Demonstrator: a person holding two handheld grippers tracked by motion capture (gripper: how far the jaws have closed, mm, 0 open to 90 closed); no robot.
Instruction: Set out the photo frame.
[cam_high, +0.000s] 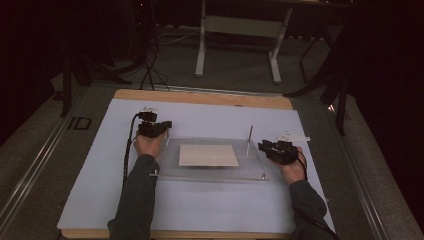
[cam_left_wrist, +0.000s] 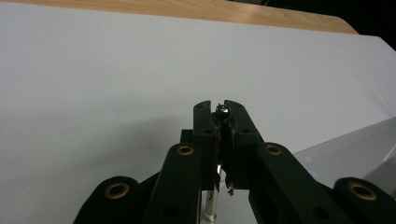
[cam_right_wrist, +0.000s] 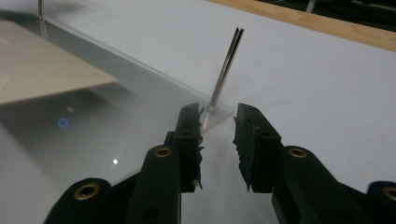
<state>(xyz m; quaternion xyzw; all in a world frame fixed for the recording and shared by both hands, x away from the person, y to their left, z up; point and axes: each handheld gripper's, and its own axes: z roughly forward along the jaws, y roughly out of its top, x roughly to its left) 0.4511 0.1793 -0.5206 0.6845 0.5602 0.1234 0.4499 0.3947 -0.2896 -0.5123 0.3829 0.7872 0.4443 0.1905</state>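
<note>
- Nearest you, your forearms in dark sleeves come in over the white sheet (cam_high: 200, 205) that covers the tabletop (cam_high: 200, 97).
- A clear plate (cam_high: 210, 172) lies flat on that sheet between your hands, with a beige card (cam_high: 208, 155) lying on its middle.
- Your right claw (cam_high: 267, 146) sits at the plate's right edge, jaws spread with nothing between them. In the right gripper view the claw (cam_right_wrist: 217, 123) points at the far right corner, just short of the thin metal pin (cam_right_wrist: 225, 70) that stands there, tilted a little.
- That same pin (cam_high: 249, 139) rises near the right claw in the high view, apart from it.
- Your left claw (cam_high: 162, 126) is at the plate's far left corner. In the left gripper view the claw (cam_left_wrist: 223, 114) is pressed together on a metal post (cam_left_wrist: 223, 110), whose small rounded head shows at the jaw tips and whose shaft runs down between them.
- The post's foot looks to stand on the plate's corner, though the jaws hide most of it.
- Beyond the tabletop the floor is dim, with a white frame (cam_high: 240, 30) on it.
</note>
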